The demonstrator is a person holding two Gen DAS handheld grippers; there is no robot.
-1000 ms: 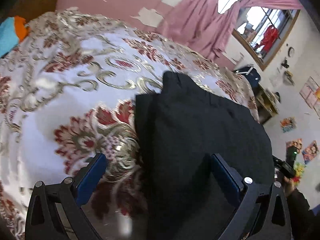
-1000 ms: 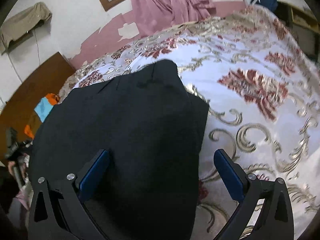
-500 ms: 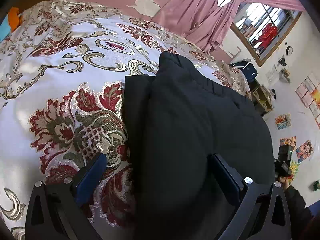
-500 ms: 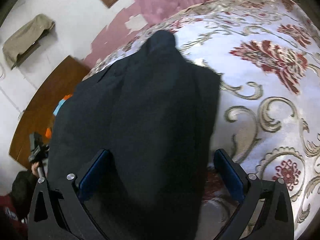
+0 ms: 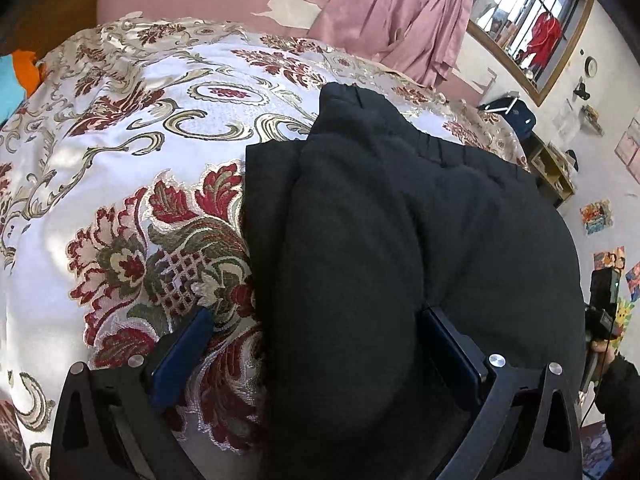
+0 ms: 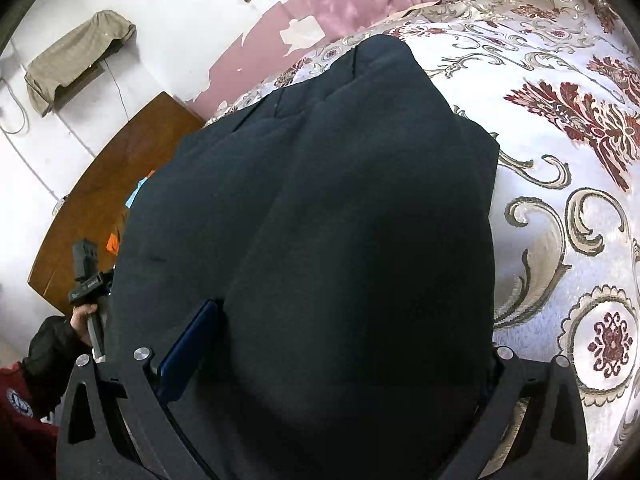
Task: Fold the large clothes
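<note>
black garment (image 5: 360, 220) on floral bedspread (image 5: 120, 160), both hand-held grippers spread wide around its folds

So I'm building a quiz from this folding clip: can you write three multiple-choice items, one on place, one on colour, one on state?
1. The black folded garment lies on: A) floral bedspread B) wooden floor C) chair
2. The curtains are: A) green B) pink C) white
3. The left gripper is: A) wide open, fabric between its fingers B) shut on nothing C) out of view

A: patterned cloth surrounds the garment.
B: pink drapes hang by the window.
A: its blue pads stand far apart either side of a fabric bulge.
</note>
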